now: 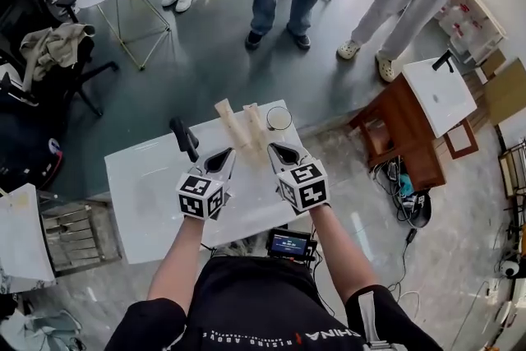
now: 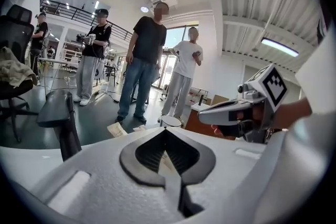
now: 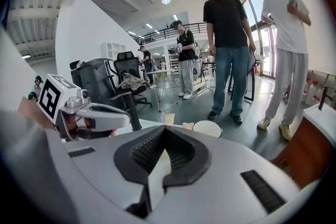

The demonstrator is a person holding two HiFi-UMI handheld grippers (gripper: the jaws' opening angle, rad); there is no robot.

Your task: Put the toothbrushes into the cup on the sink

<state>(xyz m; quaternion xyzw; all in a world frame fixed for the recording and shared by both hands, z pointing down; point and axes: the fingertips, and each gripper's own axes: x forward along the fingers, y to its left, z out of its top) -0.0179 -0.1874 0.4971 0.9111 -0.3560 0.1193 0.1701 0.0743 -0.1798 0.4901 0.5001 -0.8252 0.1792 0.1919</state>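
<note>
Head view shows your left gripper (image 1: 222, 158) and right gripper (image 1: 280, 153) closed, both empty. If you reach unopened, they may shove the toothbrushes (image 1: 231, 124) against the cup (image 1: 279, 118) and tip it.

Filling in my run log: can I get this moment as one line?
left gripper: jaws shut, empty | right gripper: jaws shut, empty | toothbrushes: on sink top, beside cup | task: not started
</note>
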